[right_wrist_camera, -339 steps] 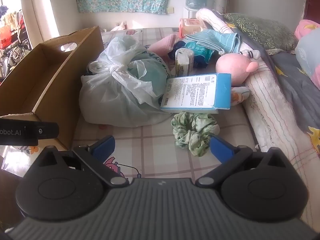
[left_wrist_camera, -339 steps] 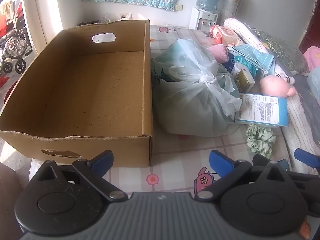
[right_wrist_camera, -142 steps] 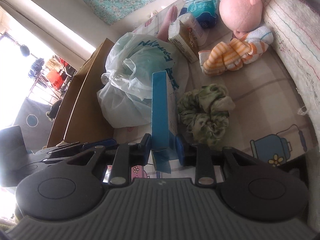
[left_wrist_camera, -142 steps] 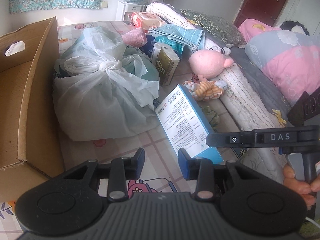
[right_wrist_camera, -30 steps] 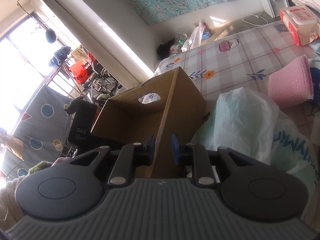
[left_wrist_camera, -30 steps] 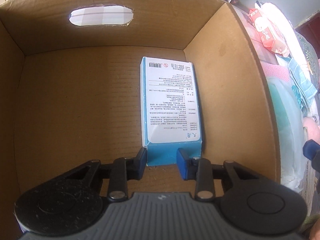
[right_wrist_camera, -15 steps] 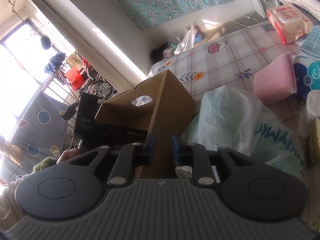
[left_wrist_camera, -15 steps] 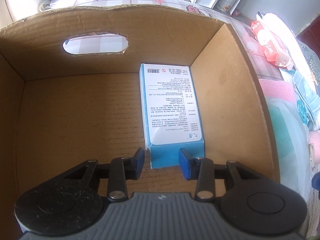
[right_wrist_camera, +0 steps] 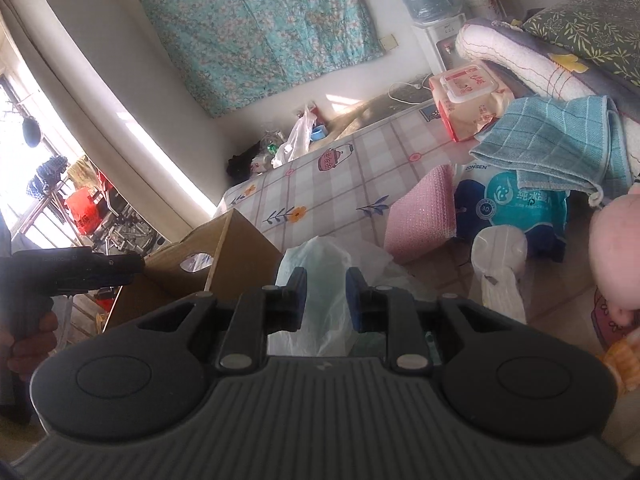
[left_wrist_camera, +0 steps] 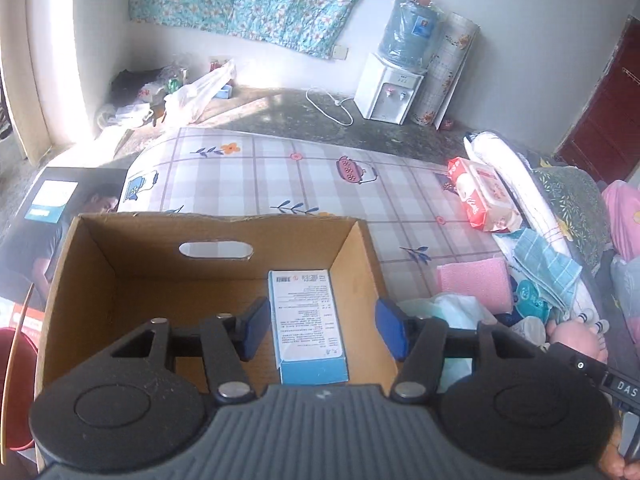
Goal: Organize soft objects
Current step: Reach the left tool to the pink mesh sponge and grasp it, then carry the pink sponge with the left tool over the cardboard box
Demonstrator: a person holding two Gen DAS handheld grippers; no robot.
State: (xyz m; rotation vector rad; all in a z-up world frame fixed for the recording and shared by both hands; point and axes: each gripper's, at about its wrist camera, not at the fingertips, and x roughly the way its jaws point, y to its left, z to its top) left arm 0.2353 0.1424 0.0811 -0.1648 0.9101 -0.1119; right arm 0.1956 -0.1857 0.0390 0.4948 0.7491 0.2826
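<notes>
Left wrist view is showing the left gripper (left_wrist_camera: 320, 328) spreading wide and lifting off the blue box (left_wrist_camera: 308, 324), now lying inside the cardboard box (left_wrist_camera: 80, 280); right gripper (right_wrist_camera: 323, 298) is idling nearly together, empty, beside that carton.

Matt corrugated cardboard box (left_wrist_camera: 360, 264), glossy plastic bag (right_wrist_camera: 332, 268) (crinkled), woven towel (right_wrist_camera: 560, 140)

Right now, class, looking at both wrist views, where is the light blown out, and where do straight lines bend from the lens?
Left wrist view: sunlight washes out the floor and wall at upper left, the cardboard box rim bows, corners go black. Right wrist view: the window at left is overexposed, a bright streak runs down the wall, and the wall edge curves strongly.
</notes>
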